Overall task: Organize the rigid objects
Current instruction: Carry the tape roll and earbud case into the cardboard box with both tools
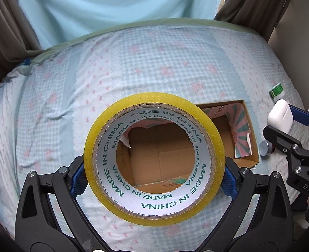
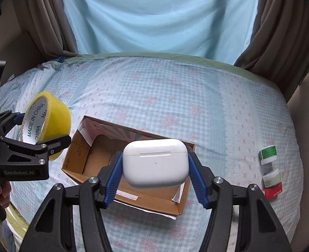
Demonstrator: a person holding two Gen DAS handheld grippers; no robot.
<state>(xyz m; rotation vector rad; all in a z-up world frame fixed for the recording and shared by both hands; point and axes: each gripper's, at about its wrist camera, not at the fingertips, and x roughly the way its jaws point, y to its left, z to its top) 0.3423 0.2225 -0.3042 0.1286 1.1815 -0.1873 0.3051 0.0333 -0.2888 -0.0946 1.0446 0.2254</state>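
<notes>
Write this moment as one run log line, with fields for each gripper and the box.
left gripper: shut on tape roll | right gripper: shut on earbud case | cardboard box: open, on bed, below both

The yellow tape roll [image 1: 154,159] covers most of the open cardboard box [image 1: 228,134] behind it. Right of the box, the small round silver-and-red object [image 1: 265,148] is half hidden. The red box's [image 2: 273,191] lettering is too blurred to read.

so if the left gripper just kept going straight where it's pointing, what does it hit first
Most likely the open cardboard box: seen through the core of the tape roll that the left gripper holds, the box floor lies straight ahead. Depth is unclear.
</notes>
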